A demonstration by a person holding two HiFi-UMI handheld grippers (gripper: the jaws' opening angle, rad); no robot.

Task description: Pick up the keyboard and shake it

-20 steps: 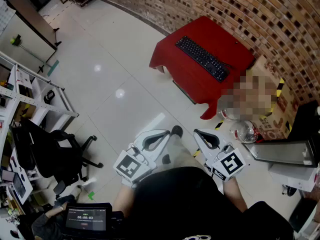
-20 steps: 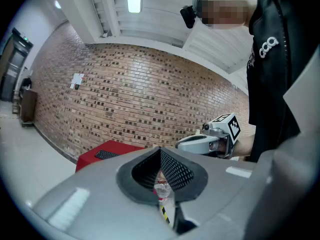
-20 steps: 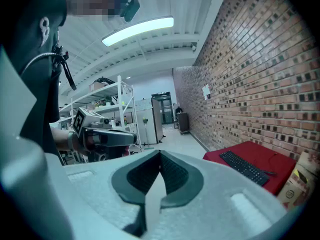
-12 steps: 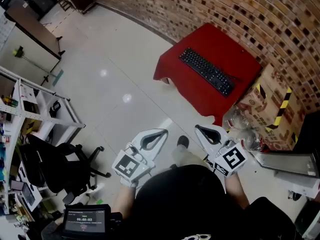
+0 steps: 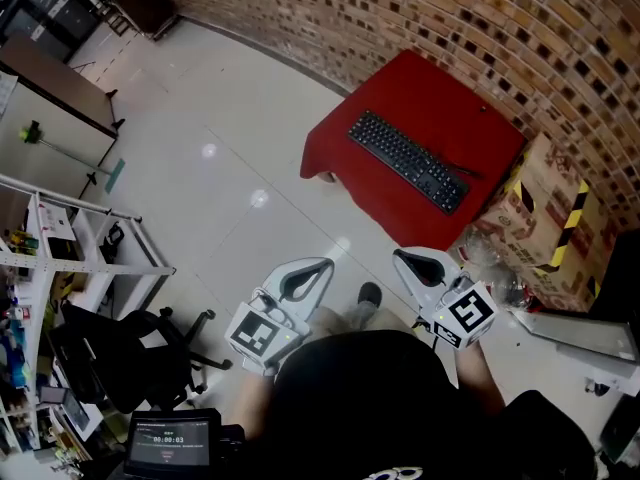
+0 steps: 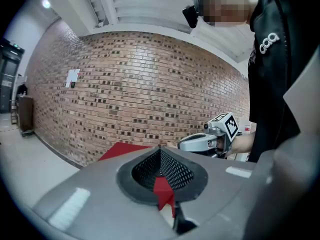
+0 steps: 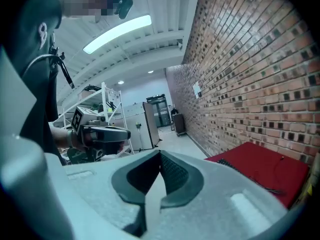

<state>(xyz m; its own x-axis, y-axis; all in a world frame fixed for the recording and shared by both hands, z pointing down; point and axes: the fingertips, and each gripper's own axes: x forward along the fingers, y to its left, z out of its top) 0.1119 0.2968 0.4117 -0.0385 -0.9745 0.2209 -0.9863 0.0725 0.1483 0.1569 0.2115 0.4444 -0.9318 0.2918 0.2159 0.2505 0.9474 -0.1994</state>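
Note:
A black keyboard point(image 5: 407, 160) lies slantwise on a small table with a red cloth point(image 5: 440, 96) by the brick wall, its thin cable trailing to the right. Part of the keyboard point(image 7: 239, 167) also shows low at the right of the right gripper view. My left gripper point(image 5: 314, 273) and right gripper point(image 5: 412, 262) are held close to the person's body, well short of the table, both shut with nothing between the jaws. From the left gripper view the right gripper point(image 6: 192, 143) shows beside the red table point(image 6: 122, 149).
Cardboard boxes with black-and-yellow tape point(image 5: 555, 213) and clear plastic bottles point(image 5: 487, 258) stand right of the table. A white shelf rack point(image 5: 70, 243) and a black office chair point(image 5: 130, 353) are at the left. A brick wall point(image 5: 520, 38) runs behind the table. A shoe point(image 5: 369, 294) is on the pale tile floor.
The head view has shifted as the person steps toward the red table. Both grippers stay shut in front of the body, the right one a little higher.

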